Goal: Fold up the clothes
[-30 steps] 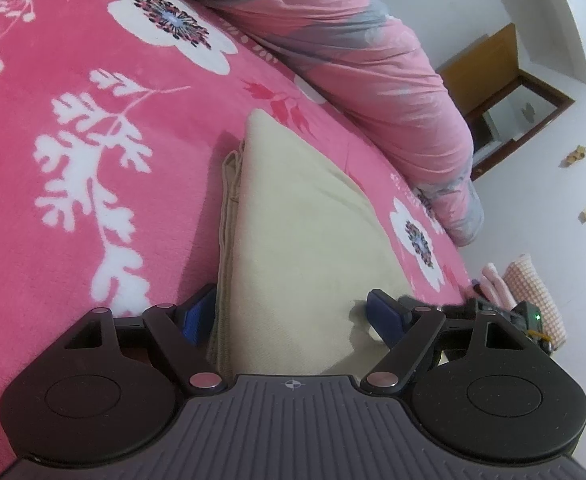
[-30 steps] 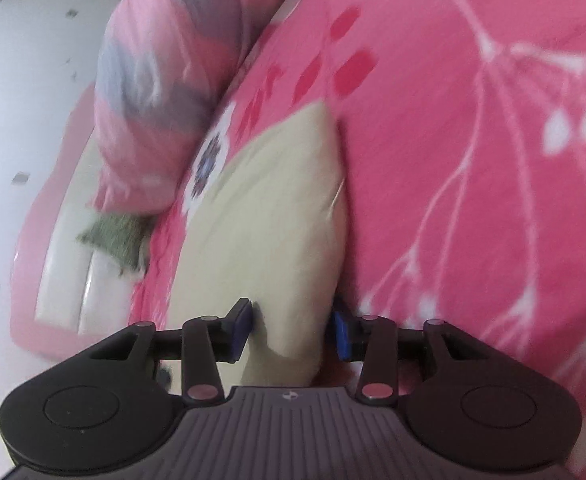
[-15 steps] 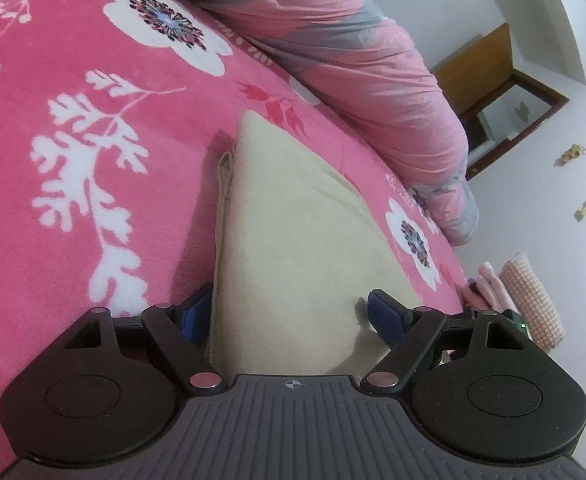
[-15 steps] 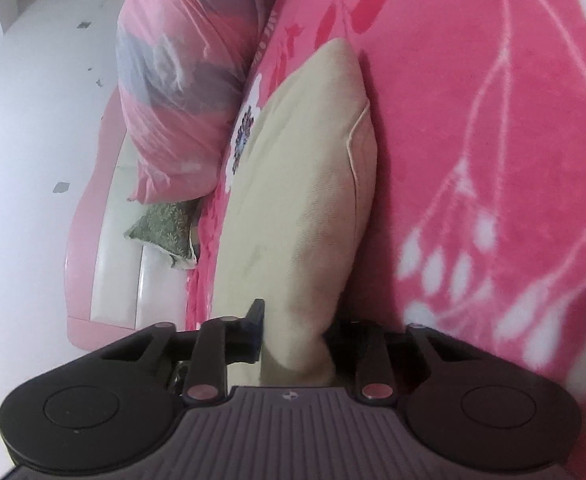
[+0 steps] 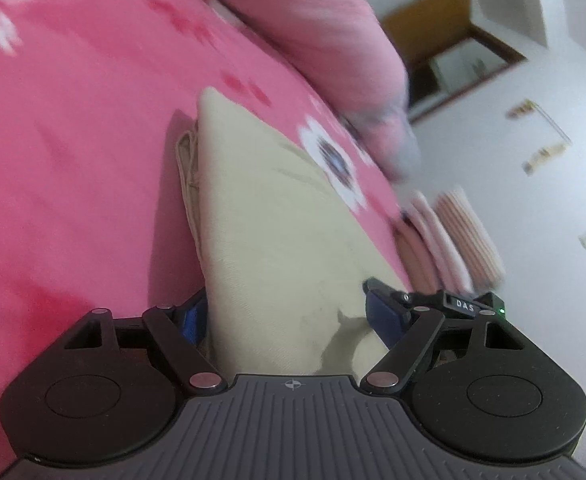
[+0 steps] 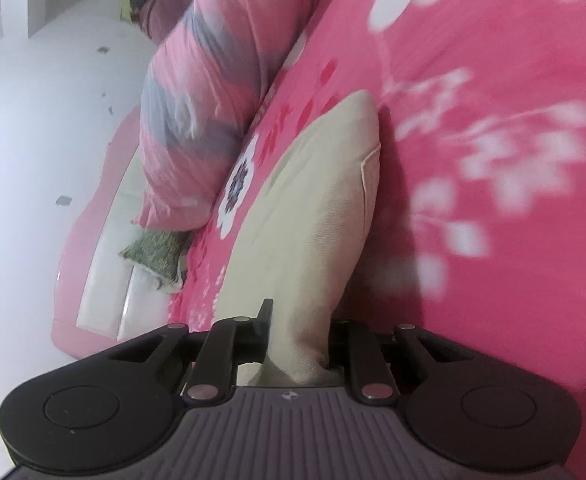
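A folded beige garment (image 5: 277, 248) lies on the pink flowered bedspread (image 5: 73, 184). My left gripper (image 5: 289, 312) straddles its near end with the fingers wide apart, one on each side of the cloth, not pinching it. In the right wrist view the same beige garment (image 6: 313, 240) runs away from me, and my right gripper (image 6: 301, 332) is shut on its near end, the cloth bunched between the two fingers.
A rolled pink and grey quilt (image 5: 317, 28) lies along the far side of the bed; it also shows in the right wrist view (image 6: 205, 92). Folded pink clothes (image 5: 445, 240) are stacked at the bed's edge. A green cushion (image 6: 153, 256) lies by the pink bed frame (image 6: 77, 248).
My right gripper has closed tighter on the garment's end and both views have shifted along the bed. The left gripper stays wide open around the cloth.
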`<state>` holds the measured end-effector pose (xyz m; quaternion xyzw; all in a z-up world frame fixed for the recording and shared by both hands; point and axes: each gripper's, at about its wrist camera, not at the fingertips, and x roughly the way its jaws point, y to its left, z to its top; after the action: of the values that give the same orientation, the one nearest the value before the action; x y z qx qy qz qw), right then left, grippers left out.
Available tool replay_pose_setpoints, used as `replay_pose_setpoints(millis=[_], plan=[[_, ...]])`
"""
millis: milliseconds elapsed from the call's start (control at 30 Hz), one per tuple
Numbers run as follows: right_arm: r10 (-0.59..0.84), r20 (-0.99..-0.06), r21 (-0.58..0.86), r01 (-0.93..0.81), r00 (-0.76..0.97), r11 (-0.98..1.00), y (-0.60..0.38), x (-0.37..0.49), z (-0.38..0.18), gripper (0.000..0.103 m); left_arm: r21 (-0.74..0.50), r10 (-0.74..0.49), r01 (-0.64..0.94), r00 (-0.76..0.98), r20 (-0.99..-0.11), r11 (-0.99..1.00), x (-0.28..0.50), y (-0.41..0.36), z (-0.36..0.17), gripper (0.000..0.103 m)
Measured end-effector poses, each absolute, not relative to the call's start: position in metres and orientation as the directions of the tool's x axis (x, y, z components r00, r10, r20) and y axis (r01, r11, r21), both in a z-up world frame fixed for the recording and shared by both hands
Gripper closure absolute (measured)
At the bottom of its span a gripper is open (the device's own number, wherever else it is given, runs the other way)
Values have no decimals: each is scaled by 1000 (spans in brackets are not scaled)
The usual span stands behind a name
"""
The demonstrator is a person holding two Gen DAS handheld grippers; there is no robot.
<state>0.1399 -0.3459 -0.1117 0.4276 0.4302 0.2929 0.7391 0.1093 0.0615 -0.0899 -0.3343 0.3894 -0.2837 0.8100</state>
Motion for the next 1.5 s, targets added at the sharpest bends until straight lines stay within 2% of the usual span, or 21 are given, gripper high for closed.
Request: replay_pose_setpoints(millis=[67,100,167,267,367,433,533,667,800,900,1167,1300,1367,1400,1433,1500], plan=[[771,-408,874,-37,488,485,-366,121,-113,84,-762,-744,229,502,-440,605,104,42,-90,24],[753,-428,867,-9,500,499,-373,114,-115,76,-755,-747,241,493,-446,610,102,34,-90,23],[714,-469,851,48,520,523,-387,100,-120,73,-720,-727,256,496,-475,645,100,25,-89,23],[616,-467,826,63,635,561,-404,75,-104,67,-698,-705,251,510,-493,670,94,28,-83,23],[515,-435,760,-6,739,650,-415,43,-74,67,-661,-659,241,559,-504,710,81,40,-74,23],[513,-403,705,-100,758,702,-403,24,-55,67,-635,-631,243,590,-504,734,69,45,-70,23],[535,-404,543,-277,742,793,-365,2,-35,68,-609,-606,245,618,-501,754,53,44,-67,23],[581,-407,256,-523,705,813,-296,-23,-21,71,-526,-549,257,644,-533,811,41,32,-66,24],[616,-419,116,-634,666,765,-252,-27,-25,79,-492,-529,265,655,-539,829,38,29,-64,26],[599,-435,54,-645,672,763,-237,-27,-26,85,-466,-514,271,664,-543,842,36,27,-64,28],[454,-522,-155,-603,722,782,-208,-24,-42,83,-408,-481,282,683,-550,868,31,23,-62,30],[437,-536,-140,-587,722,798,-201,-15,-48,83,-409,-482,284,685,-546,867,31,25,-63,30],[444,-543,-121,-589,713,799,-200,-12,-50,86,-410,-483,284,686,-545,867,31,26,-63,30],[447,-546,-112,-590,708,799,-199,-11,-51,98,-411,-483,284,686,-544,866,31,27,-64,30],[450,-550,-102,-592,704,800,-198,-9,-52,103,-414,-484,282,686,-544,865,31,27,-64,30],[464,-549,-92,-601,696,794,-198,-12,-52,103,-421,-485,278,687,-540,863,32,29,-64,30]])
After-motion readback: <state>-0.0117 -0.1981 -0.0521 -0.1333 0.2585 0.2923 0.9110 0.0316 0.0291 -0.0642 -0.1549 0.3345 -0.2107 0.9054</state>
